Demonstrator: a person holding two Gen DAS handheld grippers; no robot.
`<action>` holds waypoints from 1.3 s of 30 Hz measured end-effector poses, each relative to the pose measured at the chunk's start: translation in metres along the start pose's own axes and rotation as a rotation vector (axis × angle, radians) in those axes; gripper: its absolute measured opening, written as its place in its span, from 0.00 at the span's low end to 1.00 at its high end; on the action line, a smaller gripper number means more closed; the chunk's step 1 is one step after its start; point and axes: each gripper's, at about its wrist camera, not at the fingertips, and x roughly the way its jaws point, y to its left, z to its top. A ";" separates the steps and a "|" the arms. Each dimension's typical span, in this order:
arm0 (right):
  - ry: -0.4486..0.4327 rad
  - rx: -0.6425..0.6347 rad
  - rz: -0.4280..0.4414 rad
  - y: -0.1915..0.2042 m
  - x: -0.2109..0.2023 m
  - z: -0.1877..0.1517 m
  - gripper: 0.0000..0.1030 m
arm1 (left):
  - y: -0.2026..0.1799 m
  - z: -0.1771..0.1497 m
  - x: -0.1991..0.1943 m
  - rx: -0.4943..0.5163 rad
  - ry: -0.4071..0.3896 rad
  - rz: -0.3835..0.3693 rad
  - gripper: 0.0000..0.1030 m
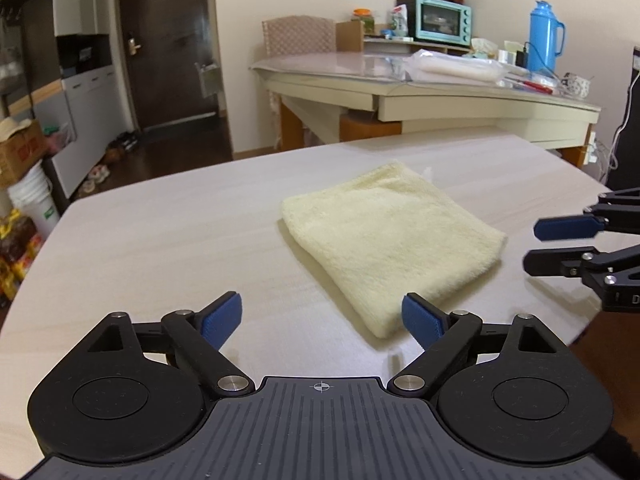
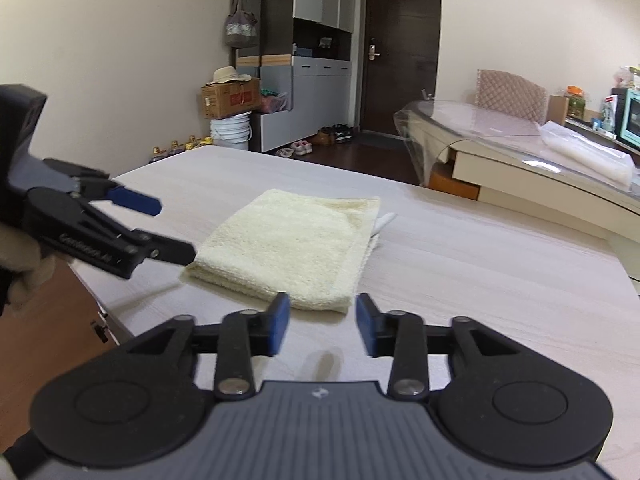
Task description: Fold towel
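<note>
A pale yellow towel (image 1: 392, 236) lies folded into a small rectangle on the light wooden table (image 1: 160, 240). My left gripper (image 1: 322, 314) stands wide open just short of the towel's near corner, and its right pad is close beside that corner without pressing it. In the right wrist view the towel (image 2: 292, 244) lies just ahead of my right gripper (image 2: 322, 316), whose jaws stand partly open with nothing between them. The right gripper (image 1: 532, 245) also shows off the towel's right side, and the left gripper (image 2: 176, 232) shows off its left side, open.
Beyond the table (image 2: 480, 260) stands a second table (image 1: 400, 80) with a teal oven (image 1: 442, 20), a blue thermos (image 1: 544, 36) and plastic bags. Floor, a dark door (image 2: 400, 48), cabinets and boxes lie past the table's far edge. A gloved hand (image 2: 24, 272) holds the left gripper.
</note>
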 end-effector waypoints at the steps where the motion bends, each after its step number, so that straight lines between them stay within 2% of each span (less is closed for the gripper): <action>1: -0.005 0.005 -0.002 0.000 -0.003 0.000 0.48 | -0.002 -0.001 -0.002 0.000 -0.002 0.001 0.90; 4: -0.017 0.015 -0.009 0.002 -0.010 0.001 0.54 | -0.006 -0.004 -0.010 -0.008 -0.012 0.019 0.90; 6: -0.021 0.015 -0.015 0.004 -0.014 0.000 0.68 | -0.007 -0.007 -0.016 -0.020 -0.023 0.027 0.91; 7: -0.027 0.015 -0.021 0.005 -0.018 -0.001 0.71 | -0.007 -0.007 -0.018 -0.028 -0.028 0.029 0.91; 10: -0.030 0.013 -0.023 0.007 -0.025 -0.002 0.74 | -0.007 -0.010 -0.029 -0.063 -0.051 0.033 0.96; 15: -0.030 0.008 -0.035 0.008 -0.034 -0.004 0.86 | -0.012 -0.012 -0.039 -0.082 -0.064 0.050 1.00; 30: -0.028 0.027 -0.092 0.014 -0.057 -0.010 0.94 | -0.030 -0.021 -0.053 -0.131 -0.028 0.071 1.00; 39: -0.029 0.037 -0.097 0.012 -0.062 -0.011 0.95 | -0.036 -0.025 -0.048 -0.146 0.003 0.077 1.00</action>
